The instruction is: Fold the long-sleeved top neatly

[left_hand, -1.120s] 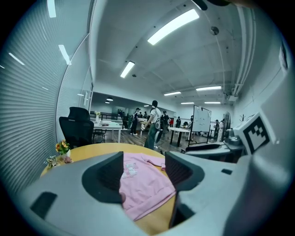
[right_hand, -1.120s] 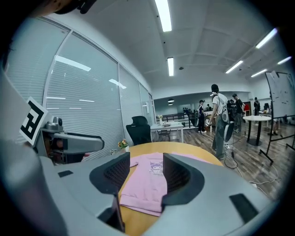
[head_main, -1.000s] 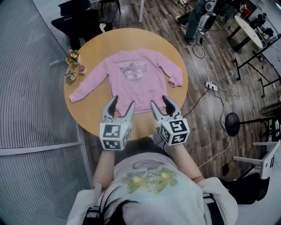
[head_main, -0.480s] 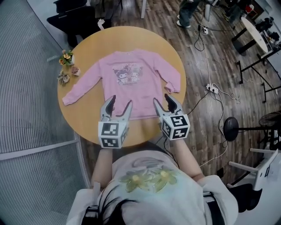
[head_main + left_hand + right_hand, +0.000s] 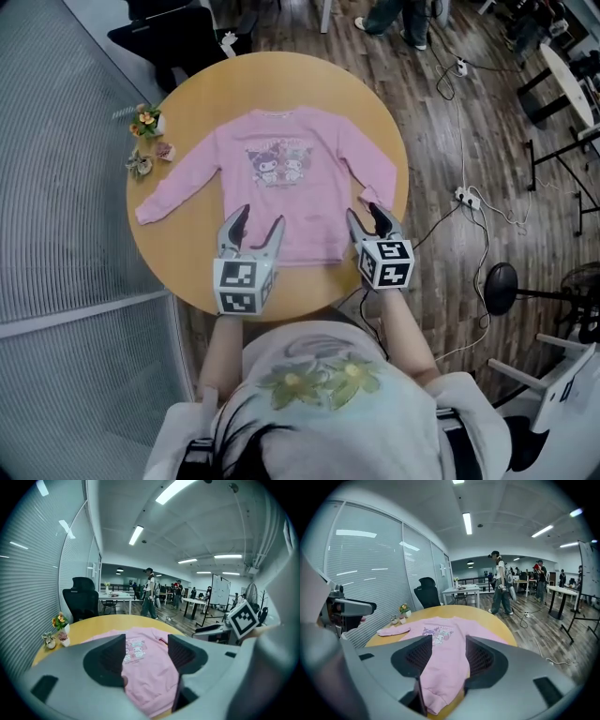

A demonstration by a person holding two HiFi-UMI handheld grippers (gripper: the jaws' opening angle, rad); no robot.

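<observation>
A pink long-sleeved top [image 5: 291, 178] with a cartoon print lies flat, front up, on the round wooden table [image 5: 187, 272]. One sleeve [image 5: 173, 195] stretches toward the left rim and the other sleeve [image 5: 375, 178] runs down the right side. My left gripper [image 5: 260, 220] hovers open over the left part of the hem. My right gripper [image 5: 366, 216] hovers open at the hem's right corner, beside the cuff. Pink fabric [image 5: 150, 667] shows between the open left gripper [image 5: 146, 660] jaws, and fabric [image 5: 440, 672] shows below the open right gripper [image 5: 443, 658]. Neither holds anything.
Small flower pots [image 5: 145, 122] and plants [image 5: 141, 164] stand at the table's left rim. A black office chair [image 5: 173, 33] is behind the table. Blinds on a glass wall [image 5: 56, 187] lie at left. Cables and a power strip [image 5: 466, 197] lie on the floor at right. People [image 5: 149, 592] stand farther off.
My right gripper has shifted right, from over the hem's middle to its right corner. The left gripper has barely moved. The top lies as before.
</observation>
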